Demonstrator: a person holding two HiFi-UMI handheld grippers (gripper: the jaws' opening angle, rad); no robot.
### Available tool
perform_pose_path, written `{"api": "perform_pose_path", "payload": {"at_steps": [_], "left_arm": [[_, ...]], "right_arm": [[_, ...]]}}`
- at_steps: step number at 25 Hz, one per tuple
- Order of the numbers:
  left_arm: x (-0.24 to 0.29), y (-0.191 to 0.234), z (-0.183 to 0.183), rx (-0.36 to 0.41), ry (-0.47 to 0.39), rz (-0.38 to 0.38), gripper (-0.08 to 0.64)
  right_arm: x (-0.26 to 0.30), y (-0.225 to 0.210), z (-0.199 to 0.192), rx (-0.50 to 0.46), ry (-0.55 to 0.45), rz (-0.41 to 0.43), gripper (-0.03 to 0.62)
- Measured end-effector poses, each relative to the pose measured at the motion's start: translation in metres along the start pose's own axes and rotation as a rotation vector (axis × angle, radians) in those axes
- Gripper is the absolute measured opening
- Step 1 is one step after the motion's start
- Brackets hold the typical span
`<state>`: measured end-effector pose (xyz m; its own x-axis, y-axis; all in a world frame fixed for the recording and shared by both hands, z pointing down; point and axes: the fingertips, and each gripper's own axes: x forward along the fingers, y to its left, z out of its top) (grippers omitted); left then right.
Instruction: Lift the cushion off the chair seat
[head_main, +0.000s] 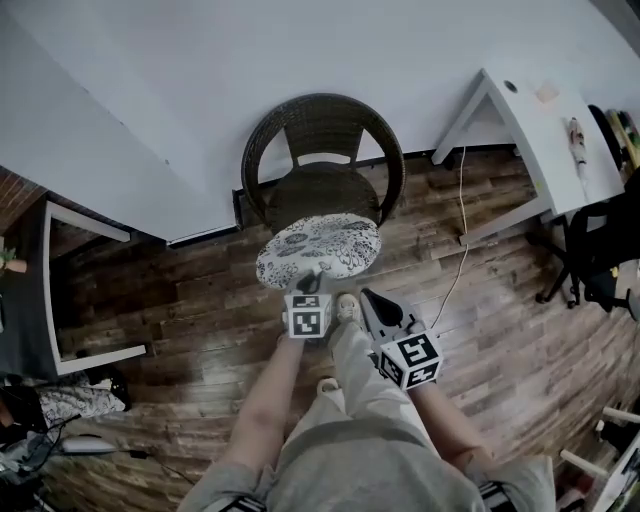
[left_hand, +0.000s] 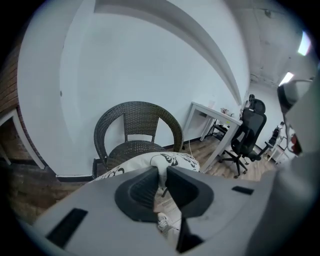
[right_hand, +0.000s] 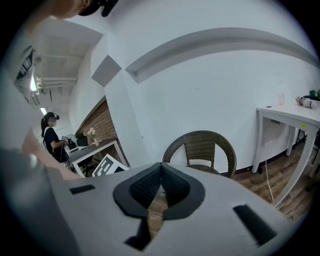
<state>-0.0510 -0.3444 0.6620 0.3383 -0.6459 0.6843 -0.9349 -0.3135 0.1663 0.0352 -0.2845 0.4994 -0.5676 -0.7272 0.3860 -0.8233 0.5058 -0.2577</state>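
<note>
Wicker chair (head_main: 325, 130) stands against the white wall, straight ahead of both hand-held grippers. The left hand-held gripper (head_main: 312, 280) is clenched on the near edge of the black-and-white patterned cushion (head_main: 320, 248). The cushion spreads out just beyond its jaws, between that gripper and the chair back, with the dark woven seat showing behind it. The right hand-held gripper (head_main: 372, 300) hangs just to the right of the left one, over the wooden floor (head_main: 200, 310). Its jaws are pressed together and apart from the cushion.
</note>
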Motion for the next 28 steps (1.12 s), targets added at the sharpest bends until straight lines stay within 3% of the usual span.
{"api": "perform_pose_path", "payload": {"at_steps": [10, 28], "left_arm": [[-0.078, -0.015, 0.022, -0.001, -0.072, -0.034, 0.048], [-0.229, -0.055, 0.053, 0.043, -0.279, -0.073, 0.048]], "right_arm": [[-0.045, 0.032, 0.03, -0.059, -0.067, -0.025, 0.0], [-0.13, 0.088, 0.061, -0.17, -0.198, -0.054, 0.0]]}}
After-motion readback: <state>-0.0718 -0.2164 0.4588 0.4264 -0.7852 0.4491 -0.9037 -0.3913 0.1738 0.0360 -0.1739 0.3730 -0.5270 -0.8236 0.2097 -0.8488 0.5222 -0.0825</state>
